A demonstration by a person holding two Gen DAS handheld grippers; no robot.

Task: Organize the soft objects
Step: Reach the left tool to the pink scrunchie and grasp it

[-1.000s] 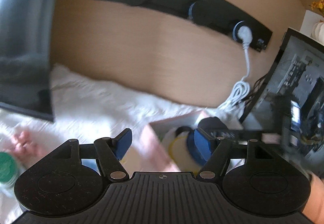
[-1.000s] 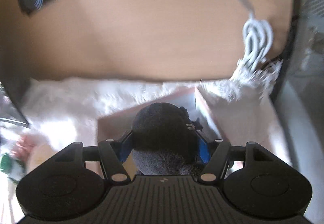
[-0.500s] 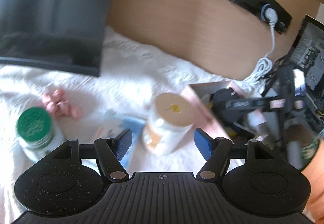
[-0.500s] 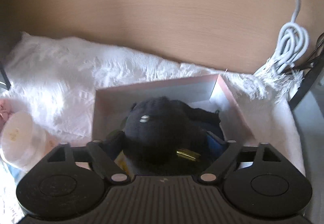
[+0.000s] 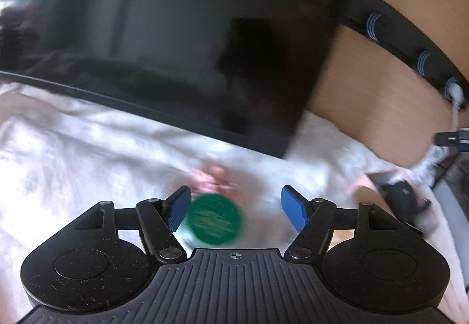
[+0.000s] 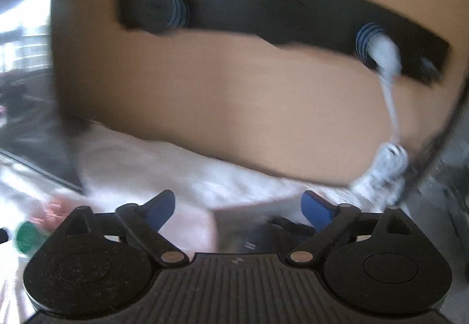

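1. The left gripper is seen with its blue fingers spread wide; nothing is pinched. A round green-lidded jar lies below and between them, nearer the left finger, untouched.
2. A small pink soft object is found on the white fuzzy cloth just beyond the jar.
3. The right gripper has just been opening and is empty; the dark plush toy lies beneath in the pale pink box.
4. Details are lost to blur.
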